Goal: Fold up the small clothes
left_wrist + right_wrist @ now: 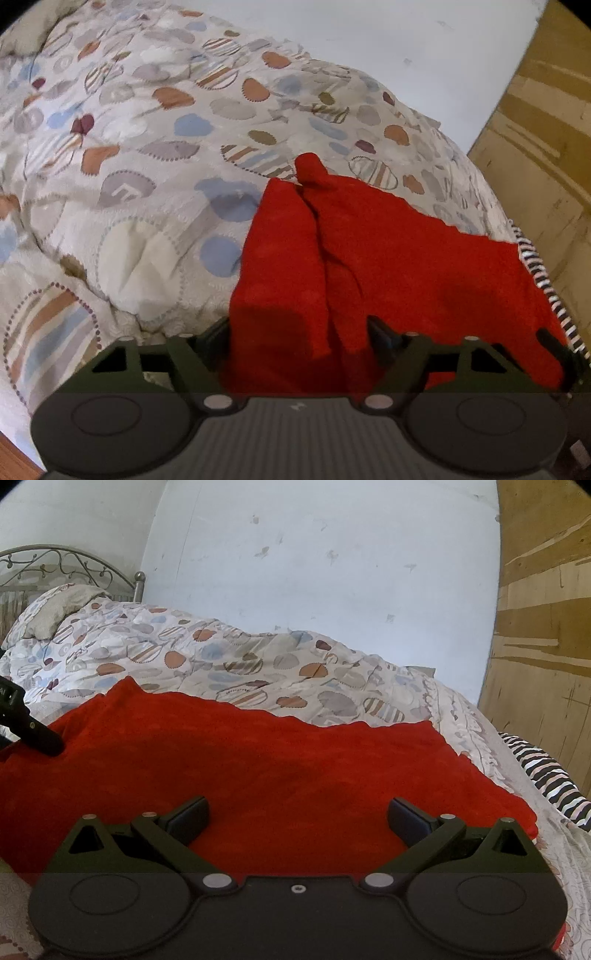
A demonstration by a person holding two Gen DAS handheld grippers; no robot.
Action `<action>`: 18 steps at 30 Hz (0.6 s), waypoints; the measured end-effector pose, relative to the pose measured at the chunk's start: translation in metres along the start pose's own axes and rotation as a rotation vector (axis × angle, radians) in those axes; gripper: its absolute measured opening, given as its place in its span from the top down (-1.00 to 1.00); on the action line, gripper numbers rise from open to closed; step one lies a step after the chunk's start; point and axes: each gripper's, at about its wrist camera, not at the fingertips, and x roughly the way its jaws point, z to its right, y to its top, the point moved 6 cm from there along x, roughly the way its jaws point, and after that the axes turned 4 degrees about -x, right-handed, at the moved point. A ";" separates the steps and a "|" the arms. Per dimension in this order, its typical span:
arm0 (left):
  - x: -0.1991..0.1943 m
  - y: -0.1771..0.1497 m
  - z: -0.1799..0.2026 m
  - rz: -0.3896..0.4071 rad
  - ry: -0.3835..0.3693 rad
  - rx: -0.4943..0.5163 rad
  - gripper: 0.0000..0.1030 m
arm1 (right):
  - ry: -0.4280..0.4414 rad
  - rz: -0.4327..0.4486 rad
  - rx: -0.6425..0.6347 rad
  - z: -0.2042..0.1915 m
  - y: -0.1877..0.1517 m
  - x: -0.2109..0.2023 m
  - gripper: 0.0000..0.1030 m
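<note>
Left wrist view: the left gripper [301, 332] is sitting low over a red cloth [388, 258] that's lying bunched on the patterned quilt [129, 166]. A fold of the red fabric is draping between the fingers, which are standing fairly wide, but I can't tell whether the pads are actually pressing it. A black-and-white striped cloth [543, 273] is peeking out at the red one's right edge.

Right wrist view: the right gripper [297, 818] is hovering over the same red cloth [295, 757], jaws spread wide, nothing pinched. The cloth is lying spread across the near part of the bed. The left gripper's finger [40, 734] is touching its left end.
</note>
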 end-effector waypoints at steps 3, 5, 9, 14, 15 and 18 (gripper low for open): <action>-0.001 0.001 0.000 -0.005 0.002 -0.023 -0.38 | -0.003 0.003 -0.001 0.000 0.002 -0.001 -0.99; 0.000 0.002 -0.004 -0.015 -0.012 -0.070 -0.32 | -0.002 0.003 0.000 0.000 0.002 -0.001 -0.99; -0.008 0.004 -0.007 0.001 -0.010 -0.114 0.12 | 0.001 0.009 0.003 0.001 0.006 -0.002 -0.99; -0.021 0.001 0.013 0.063 0.041 -0.028 0.51 | -0.004 0.018 0.005 0.001 0.005 -0.004 -0.99; -0.023 0.000 0.020 0.082 0.069 0.025 0.53 | -0.004 0.020 0.005 0.000 0.005 -0.004 -0.99; -0.025 -0.002 0.032 0.099 0.113 0.097 0.55 | -0.006 0.025 0.006 0.000 0.004 -0.004 -0.99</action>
